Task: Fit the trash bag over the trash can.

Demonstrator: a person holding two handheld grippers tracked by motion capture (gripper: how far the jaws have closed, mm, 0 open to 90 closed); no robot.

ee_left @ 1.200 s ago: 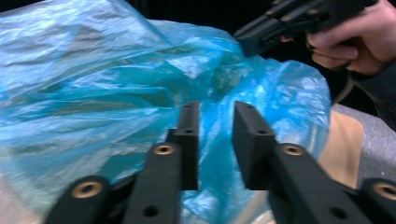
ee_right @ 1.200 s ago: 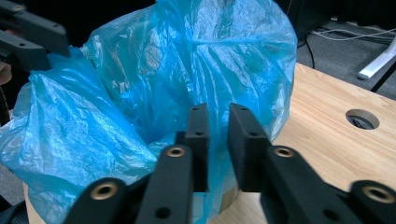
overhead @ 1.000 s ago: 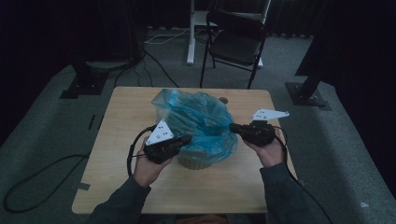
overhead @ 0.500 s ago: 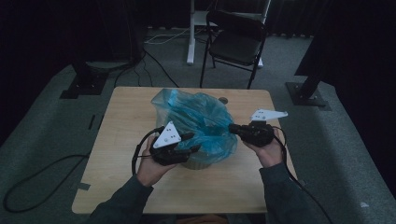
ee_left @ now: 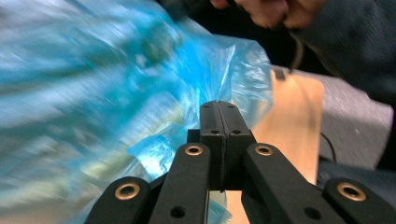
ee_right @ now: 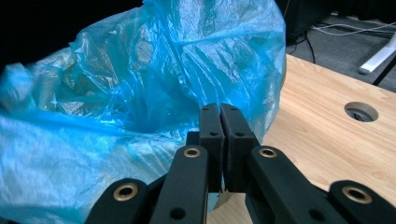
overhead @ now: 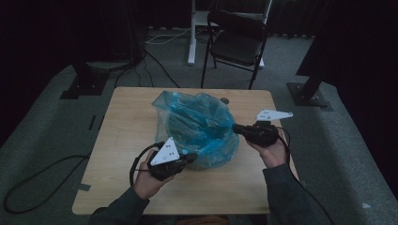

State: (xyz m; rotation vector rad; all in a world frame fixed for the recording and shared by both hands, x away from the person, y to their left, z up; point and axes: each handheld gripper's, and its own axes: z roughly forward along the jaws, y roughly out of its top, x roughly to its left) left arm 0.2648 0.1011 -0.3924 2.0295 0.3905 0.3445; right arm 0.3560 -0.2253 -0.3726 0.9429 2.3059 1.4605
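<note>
A crinkled blue plastic bag (overhead: pixel 199 126) stands open-mouthed in the middle of the wooden table (overhead: pixel 126 122), draped around something pale at its base. My left gripper (overhead: pixel 191 157) is at the bag's near-left rim with its jaws pressed together on the film. In the left gripper view the bag (ee_left: pixel 93 93) is motion-blurred behind the left gripper (ee_left: pixel 219 109). My right gripper (overhead: pixel 236 127) is at the bag's right rim, also shut on the plastic. The right gripper view shows the bag (ee_right: pixel 154 70) spread wide past the right gripper (ee_right: pixel 219 112).
A round cable hole (overhead: pixel 225 100) sits in the table behind the bag, seen also as the hole (ee_right: pixel 360 111) at the right. A black chair (overhead: pixel 237 42) stands beyond the far edge. Cables lie on the grey floor (overhead: pixel 56 168).
My left gripper has drawn back toward the person with the bag's rim, and the bag's mouth has spread wider. The right gripper has stayed almost still.
</note>
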